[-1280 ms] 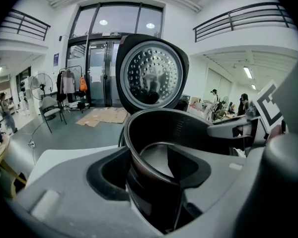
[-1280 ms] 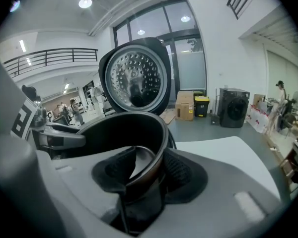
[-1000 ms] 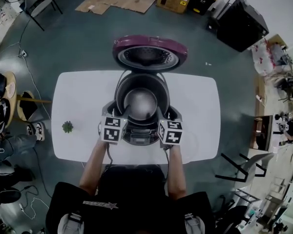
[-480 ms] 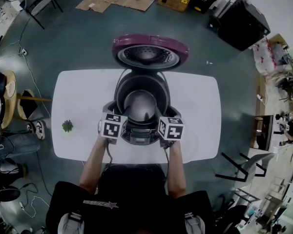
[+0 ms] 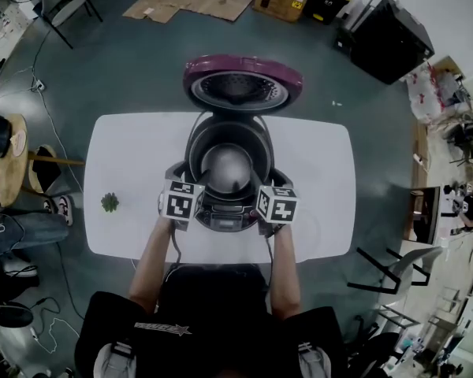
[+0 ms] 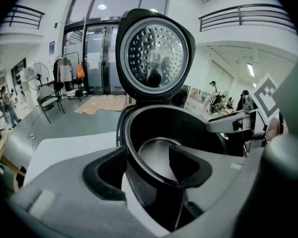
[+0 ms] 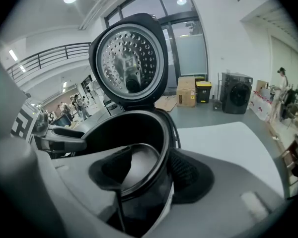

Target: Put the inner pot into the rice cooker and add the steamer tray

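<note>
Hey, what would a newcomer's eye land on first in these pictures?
First, the rice cooker in the middle of the white table, with its maroon lid standing open on the far side and the dark inner pot sitting inside. Next, the left gripper and right gripper at the pot's near edge, each straddling the rim with its fingers opening. A tiny green plant sits alone near the table's left end.

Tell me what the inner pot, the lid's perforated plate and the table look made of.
Inner pot: metal with a dark, likely nonstick coating; smooth black wall, dull sheen on the base.
Perforated plate: bare polished metal, probably steel or aluminium; bright, reflective, dimpled surface.
Table: white, matte, smooth top; laminate or plastic, cannot tell.
</note>
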